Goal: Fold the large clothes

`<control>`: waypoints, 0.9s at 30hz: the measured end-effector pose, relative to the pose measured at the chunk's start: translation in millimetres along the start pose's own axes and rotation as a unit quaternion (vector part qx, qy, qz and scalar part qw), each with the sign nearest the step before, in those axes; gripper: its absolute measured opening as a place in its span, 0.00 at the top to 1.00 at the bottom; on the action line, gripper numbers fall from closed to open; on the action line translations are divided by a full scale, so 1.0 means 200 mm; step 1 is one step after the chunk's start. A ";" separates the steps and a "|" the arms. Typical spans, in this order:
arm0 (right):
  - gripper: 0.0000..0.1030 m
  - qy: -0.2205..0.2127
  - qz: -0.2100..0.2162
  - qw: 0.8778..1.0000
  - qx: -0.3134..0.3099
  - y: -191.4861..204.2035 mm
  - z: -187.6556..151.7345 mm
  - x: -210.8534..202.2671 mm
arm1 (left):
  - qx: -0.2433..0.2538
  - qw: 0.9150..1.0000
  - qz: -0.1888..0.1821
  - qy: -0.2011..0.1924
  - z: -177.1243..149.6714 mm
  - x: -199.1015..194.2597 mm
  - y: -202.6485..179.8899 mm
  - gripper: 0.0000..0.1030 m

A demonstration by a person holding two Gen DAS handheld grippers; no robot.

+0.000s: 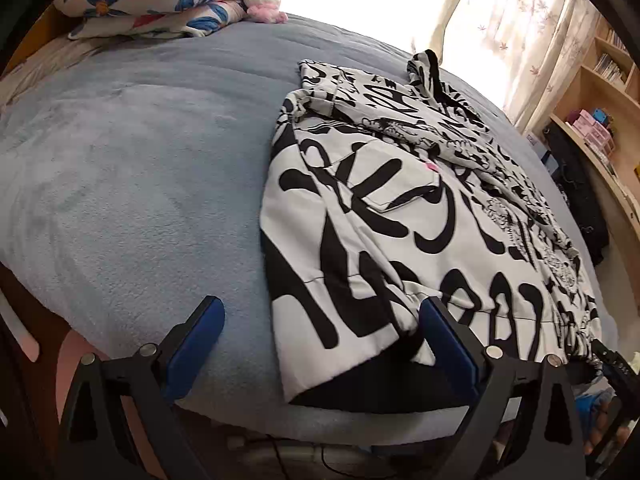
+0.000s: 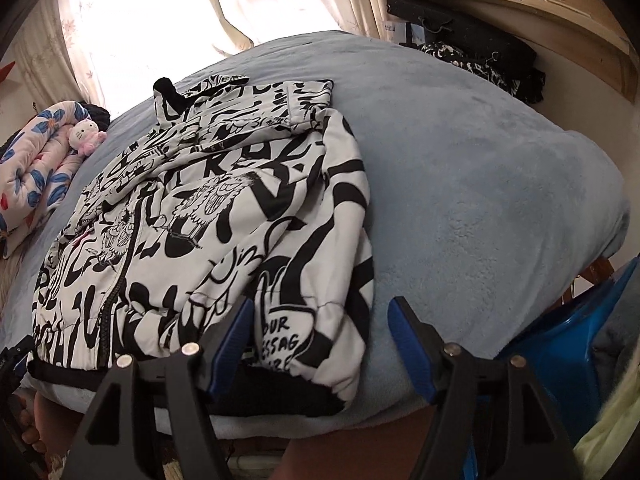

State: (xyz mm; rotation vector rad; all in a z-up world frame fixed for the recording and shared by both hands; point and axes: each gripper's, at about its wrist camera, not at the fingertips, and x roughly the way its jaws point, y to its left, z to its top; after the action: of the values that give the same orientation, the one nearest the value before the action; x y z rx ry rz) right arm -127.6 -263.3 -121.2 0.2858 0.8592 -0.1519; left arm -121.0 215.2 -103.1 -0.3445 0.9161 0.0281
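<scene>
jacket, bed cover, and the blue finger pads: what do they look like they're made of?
Jacket: smooth woven cloth, matte, probably lightly padded; it folds in soft puffy creases, with a black ribbed hem.
Bed cover: plush fleece, likely synthetic; fuzzy nap with brushed shading.
Finger pads: blue rubbery or plastic facing with fine ribbing, mounted on black matte plastic-looking fingers.

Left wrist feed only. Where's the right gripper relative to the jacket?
Observer: The right gripper is open at the jacket's near hem. A printed sleeve end lies between its fingers, unpinched.
Operator: Anything beside the bed on that side?
Observer: A blue plastic seat stands off the blanket's edge, right of that gripper.
</scene>
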 end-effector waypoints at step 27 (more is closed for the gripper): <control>0.75 0.038 0.104 0.992 -0.060 0.07 -0.04 0.06 | 0.052 0.998 -0.010 0.030 0.06 0.11 -0.15 0.55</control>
State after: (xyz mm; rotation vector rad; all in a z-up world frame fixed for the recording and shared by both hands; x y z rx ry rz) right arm -122.5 -247.8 -132.3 0.2667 0.9042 0.1048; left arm -93.5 187.9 -106.0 -0.2582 0.9693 -0.0476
